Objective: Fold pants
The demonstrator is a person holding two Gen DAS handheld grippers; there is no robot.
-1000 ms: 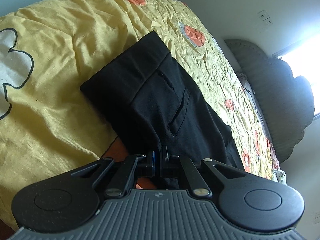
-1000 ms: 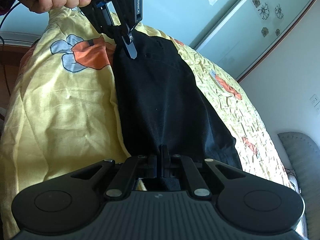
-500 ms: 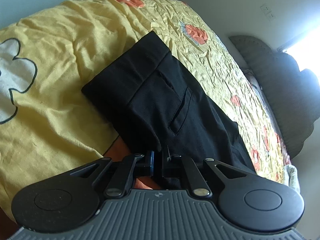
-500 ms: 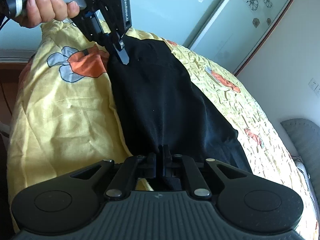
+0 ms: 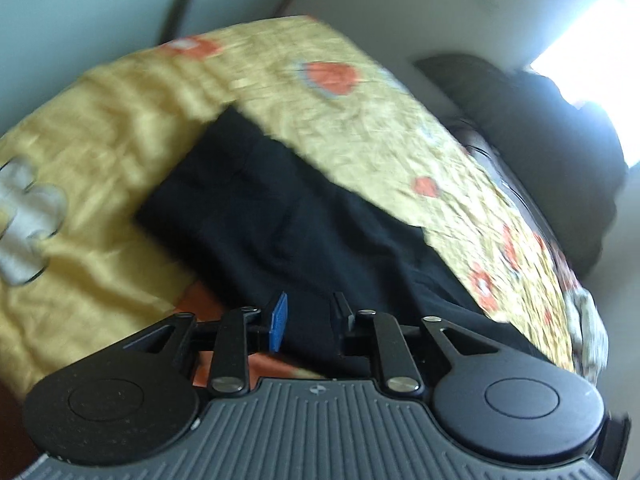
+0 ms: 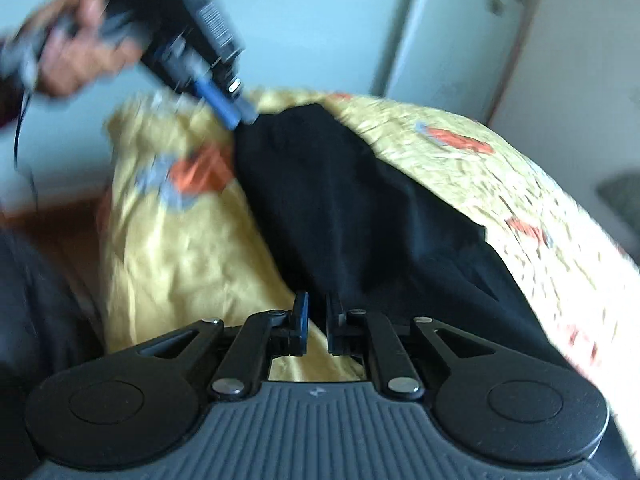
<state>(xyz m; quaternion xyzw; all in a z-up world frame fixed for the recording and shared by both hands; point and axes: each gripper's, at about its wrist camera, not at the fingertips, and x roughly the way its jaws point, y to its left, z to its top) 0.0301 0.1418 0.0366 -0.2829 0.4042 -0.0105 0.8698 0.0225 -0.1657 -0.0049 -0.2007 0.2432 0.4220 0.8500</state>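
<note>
On the yellow floral bedspread (image 5: 100, 152) the folded black fabric pants (image 5: 288, 216) are laid lengthwise, bare cloth left on both sides. No writing can be read. The left gripper (image 5: 310, 320) is seen opening, pants between its parted fingers, unpressed. The right gripper (image 6: 316, 322) stands slightly parted over the pants' near edge, gripping nothing.

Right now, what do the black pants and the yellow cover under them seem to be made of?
The black pants look like a soft, matte woven or knit cloth: no shine, and they lie limp with gentle folds. The exact fibre cannot be told. The yellow cover looks like thin, crinkled cotton-like fabric with printed orange flowers; fine wrinkles run all over it, and its finish is dull.
</note>
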